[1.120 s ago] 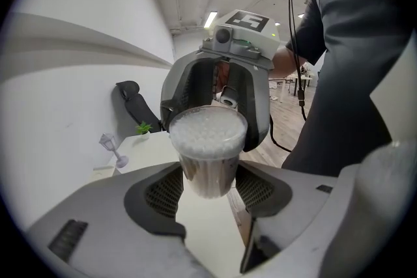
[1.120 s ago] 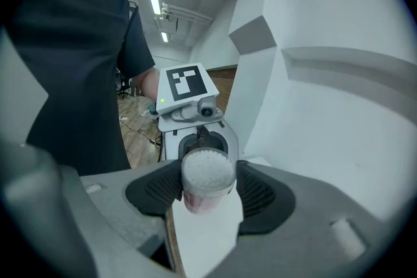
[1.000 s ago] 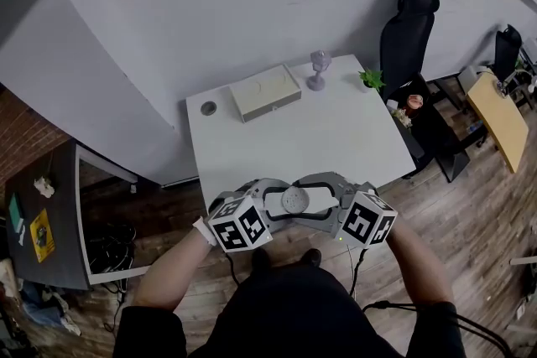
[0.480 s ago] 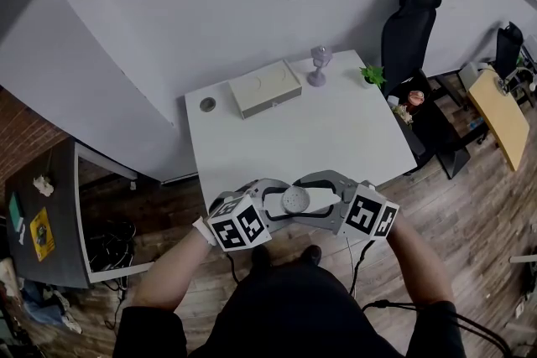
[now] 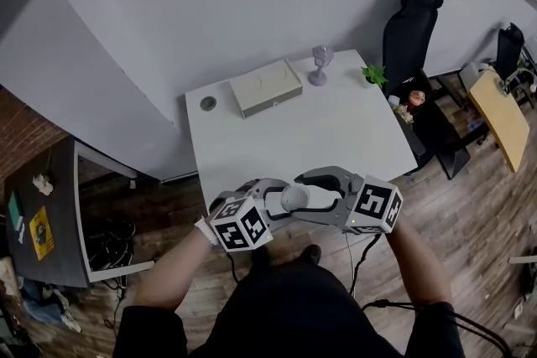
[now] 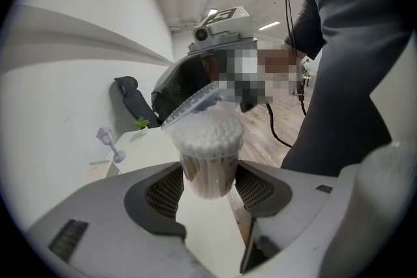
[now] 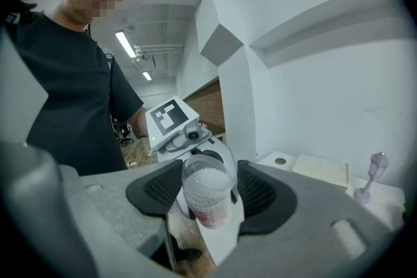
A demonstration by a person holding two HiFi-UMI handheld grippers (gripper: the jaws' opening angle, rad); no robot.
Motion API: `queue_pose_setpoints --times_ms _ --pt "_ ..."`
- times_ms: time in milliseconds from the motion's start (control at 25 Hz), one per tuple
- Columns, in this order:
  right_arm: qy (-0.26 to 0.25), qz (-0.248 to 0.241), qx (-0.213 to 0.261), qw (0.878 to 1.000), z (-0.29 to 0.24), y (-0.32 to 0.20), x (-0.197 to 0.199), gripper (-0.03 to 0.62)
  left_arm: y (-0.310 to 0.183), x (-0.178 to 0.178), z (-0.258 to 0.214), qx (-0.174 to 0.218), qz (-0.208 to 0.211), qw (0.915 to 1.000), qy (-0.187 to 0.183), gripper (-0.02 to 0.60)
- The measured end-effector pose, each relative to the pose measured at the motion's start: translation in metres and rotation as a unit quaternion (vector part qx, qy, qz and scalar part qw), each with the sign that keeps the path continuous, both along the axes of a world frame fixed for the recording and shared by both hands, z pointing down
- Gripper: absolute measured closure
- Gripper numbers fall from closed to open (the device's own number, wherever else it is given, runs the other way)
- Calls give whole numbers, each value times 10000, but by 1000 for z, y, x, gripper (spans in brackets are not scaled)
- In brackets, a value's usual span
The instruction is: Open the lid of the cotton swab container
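Observation:
The cotton swab container (image 6: 208, 159) is a clear round cup packed with white-tipped swabs. My left gripper (image 6: 210, 187) is shut on its body, pads on both sides. Its clear lid (image 6: 195, 104) sits tilted over the rim, the right side higher. In the right gripper view the lid (image 7: 205, 174) faces the camera, and my right gripper (image 7: 207, 191) is shut on it. In the head view the container (image 5: 294, 197) hangs between the left gripper (image 5: 281, 204) and the right gripper (image 5: 307, 189), in front of the table's near edge.
Behind the grippers stands a white table (image 5: 336, 138) bearing a beige box (image 5: 265, 87), a small lilac lantern-shaped ornament (image 5: 320, 64), a potted plant (image 5: 373, 75) and a round grommet (image 5: 208, 103). A black chair (image 5: 411, 21) stands at the right on wooden floor.
The right gripper has rolled about its own axis: its marker cube shows a different face and sits slightly higher. The left gripper and container have stayed in place.

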State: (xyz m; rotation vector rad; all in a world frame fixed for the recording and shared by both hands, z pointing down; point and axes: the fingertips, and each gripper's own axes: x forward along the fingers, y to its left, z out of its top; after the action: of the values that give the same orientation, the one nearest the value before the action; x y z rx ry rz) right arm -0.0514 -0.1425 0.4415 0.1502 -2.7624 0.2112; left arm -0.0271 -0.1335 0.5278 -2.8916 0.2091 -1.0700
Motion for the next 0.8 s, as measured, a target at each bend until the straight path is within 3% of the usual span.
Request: queue_pose_setpoints --times_ms 240,480,800 --pt "-401 369 102 9985 -19 -21 8 338 -3 -1 5 -90 -39 10000 16 336" --pt "-942 1143 274 9886 -38 -45 14 341 3 2 4 -120 -14 9999 82 336" --pt "-1241 1753 -176 9765 -25 -69 25 354 7 7 3 -106 45 9999 100 336"
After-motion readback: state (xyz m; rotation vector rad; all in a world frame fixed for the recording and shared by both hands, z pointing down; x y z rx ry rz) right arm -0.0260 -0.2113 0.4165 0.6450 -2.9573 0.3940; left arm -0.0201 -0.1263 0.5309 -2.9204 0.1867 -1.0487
